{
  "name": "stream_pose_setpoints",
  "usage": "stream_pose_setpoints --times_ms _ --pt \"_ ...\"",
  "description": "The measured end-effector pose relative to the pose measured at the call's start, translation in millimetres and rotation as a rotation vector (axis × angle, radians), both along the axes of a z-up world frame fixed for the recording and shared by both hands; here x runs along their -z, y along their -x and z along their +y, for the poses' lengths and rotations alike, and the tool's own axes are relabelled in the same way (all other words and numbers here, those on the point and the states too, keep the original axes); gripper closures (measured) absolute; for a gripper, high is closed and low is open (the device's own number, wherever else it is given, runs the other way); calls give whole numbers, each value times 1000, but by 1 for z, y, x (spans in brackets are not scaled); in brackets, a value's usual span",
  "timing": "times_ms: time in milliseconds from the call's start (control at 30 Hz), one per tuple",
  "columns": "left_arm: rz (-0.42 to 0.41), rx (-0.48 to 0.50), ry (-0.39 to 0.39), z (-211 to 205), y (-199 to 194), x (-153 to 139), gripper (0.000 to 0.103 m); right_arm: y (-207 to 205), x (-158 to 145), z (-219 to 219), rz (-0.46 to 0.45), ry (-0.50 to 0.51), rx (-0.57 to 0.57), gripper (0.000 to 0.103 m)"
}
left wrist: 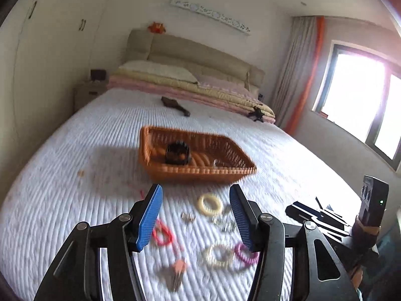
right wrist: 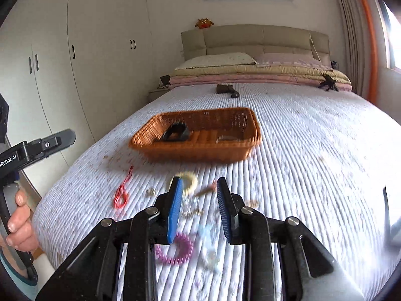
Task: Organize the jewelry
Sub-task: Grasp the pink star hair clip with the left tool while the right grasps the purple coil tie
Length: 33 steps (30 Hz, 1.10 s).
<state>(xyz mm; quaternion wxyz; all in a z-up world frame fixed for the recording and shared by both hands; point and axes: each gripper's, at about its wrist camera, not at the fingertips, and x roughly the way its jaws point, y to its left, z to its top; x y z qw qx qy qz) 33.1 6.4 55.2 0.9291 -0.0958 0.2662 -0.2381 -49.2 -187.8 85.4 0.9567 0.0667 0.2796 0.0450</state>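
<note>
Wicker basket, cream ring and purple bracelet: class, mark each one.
wicker basket [left wrist: 200,171], left wrist view, front wall.
cream ring [left wrist: 201,205], left wrist view, left side of band.
purple bracelet [right wrist: 186,249], right wrist view, right side of beads.

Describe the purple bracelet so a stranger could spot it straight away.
Start at the orange wicker basket on the white bed, then look at the loose jewelry scattered in front of it. The purple bracelet lies nearest the foot of the bed, beside a pale ring. It is the only purple piece, a ribbed coil.
</note>
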Motion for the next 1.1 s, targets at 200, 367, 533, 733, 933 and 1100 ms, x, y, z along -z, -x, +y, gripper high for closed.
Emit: stream_pose_setpoints --times_ms 200,367,533,733,933,1100 --pt "85 -24 -45 8 17 53 46 28 31 0 52 -57 -12 72" --pt "185 -9 -88 3 11 92 46 26 54 6 134 -120 -55 72" --pt "253 19 -50 4 0 119 46 7 68 9 214 -106 -41 72" --pt "233 19 -90 -2 -1 118 48 -17 78 13 270 -63 -13 72" --pt "220 7 -124 -12 -3 116 48 -26 82 19 268 -53 -14 72" --pt "194 -2 -188 -23 -2 115 54 -26 87 21 238 -26 -6 72"
